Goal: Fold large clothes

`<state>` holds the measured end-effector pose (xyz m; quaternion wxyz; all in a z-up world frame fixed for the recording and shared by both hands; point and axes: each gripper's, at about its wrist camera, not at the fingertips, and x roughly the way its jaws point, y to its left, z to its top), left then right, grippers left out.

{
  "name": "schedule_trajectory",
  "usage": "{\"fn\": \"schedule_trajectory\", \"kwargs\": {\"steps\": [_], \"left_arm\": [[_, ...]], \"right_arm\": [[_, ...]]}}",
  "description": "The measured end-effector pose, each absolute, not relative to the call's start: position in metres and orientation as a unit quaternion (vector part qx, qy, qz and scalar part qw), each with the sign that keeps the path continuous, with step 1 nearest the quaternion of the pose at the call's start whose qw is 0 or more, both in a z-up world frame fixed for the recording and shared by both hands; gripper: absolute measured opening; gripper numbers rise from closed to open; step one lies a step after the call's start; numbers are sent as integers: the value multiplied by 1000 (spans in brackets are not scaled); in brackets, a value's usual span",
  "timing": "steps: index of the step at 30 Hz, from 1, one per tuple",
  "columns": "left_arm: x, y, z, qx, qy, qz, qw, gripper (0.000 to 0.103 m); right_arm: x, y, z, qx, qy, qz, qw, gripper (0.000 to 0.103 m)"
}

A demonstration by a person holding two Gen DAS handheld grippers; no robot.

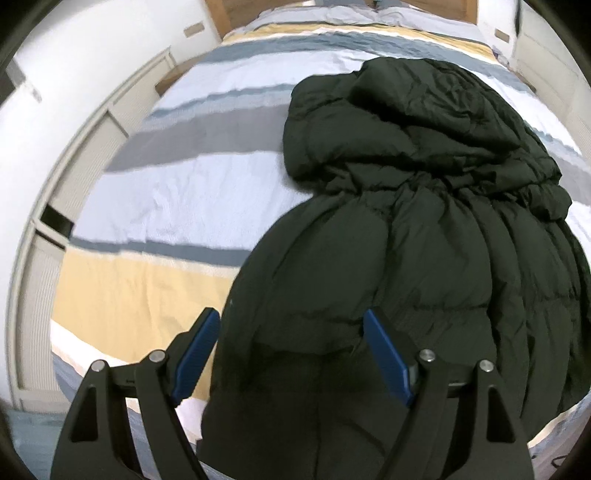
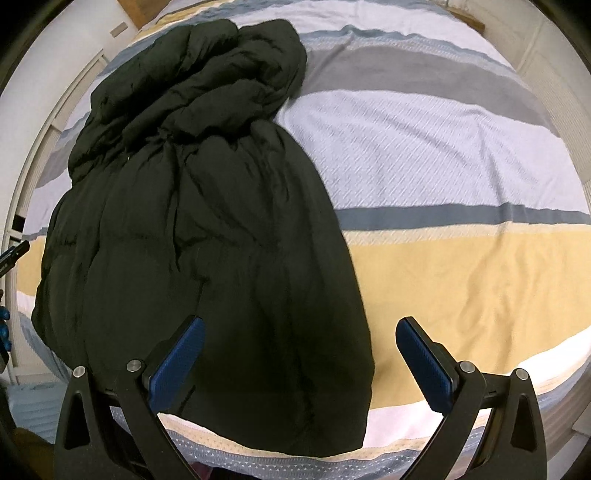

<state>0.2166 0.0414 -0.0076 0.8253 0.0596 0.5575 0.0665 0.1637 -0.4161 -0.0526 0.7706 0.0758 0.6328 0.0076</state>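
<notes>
The left gripper [image 1: 291, 332] hangs over the near, left part of a dark green puffer coat [image 1: 424, 229], its jaws spread wide and nothing pinched between them; its blue pads [image 1: 195, 354] stand apart, the left one over the yellow stripe of the bedspread [image 1: 177, 192], the right one over the coat's quilted body. Whether the fingertips brush the fabric is hard to tell from this angle, though they seem to float just above it. The coat lies lengthwise on the striped bedspread, hood bunched at the far end toward the headboard [image 1: 225, 14], its hem reaching the near edge of the bed. In the right wrist view the same coat [image 2: 207, 229] fills the left half, with bare grey, white and yellow stripes of the bedspread [image 2: 443, 147] on the right. The right gripper [image 2: 301, 330] is likewise wide open and holds nothing: its left pad sits over the coat's lower body, its right pad over the yellow stripe beside the coat's right edge.
</notes>
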Motion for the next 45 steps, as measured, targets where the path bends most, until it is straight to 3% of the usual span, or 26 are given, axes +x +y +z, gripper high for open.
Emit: {"fn": "schedule_trajectory", "kwargs": {"steps": [15, 27, 40, 42, 45], "left_arm": [[168, 197, -69, -164, 601, 48, 781, 80], [150, 185, -141, -310, 646, -45, 696, 80], [133, 161, -144, -360, 641, -63, 675, 78], [131, 155, -143, -371, 640, -69, 670, 74], [127, 152, -142, -374, 639, -70, 668, 64]], "right_arm": [[143, -425, -89, 103, 670, 11, 735, 102], [140, -436, -116, 163, 686, 30, 708, 102], [126, -422, -162, 217, 710, 73, 666, 102], [126, -421, -163, 220, 711, 73, 664, 99], [125, -427, -164, 228, 712, 70, 660, 84]]}}
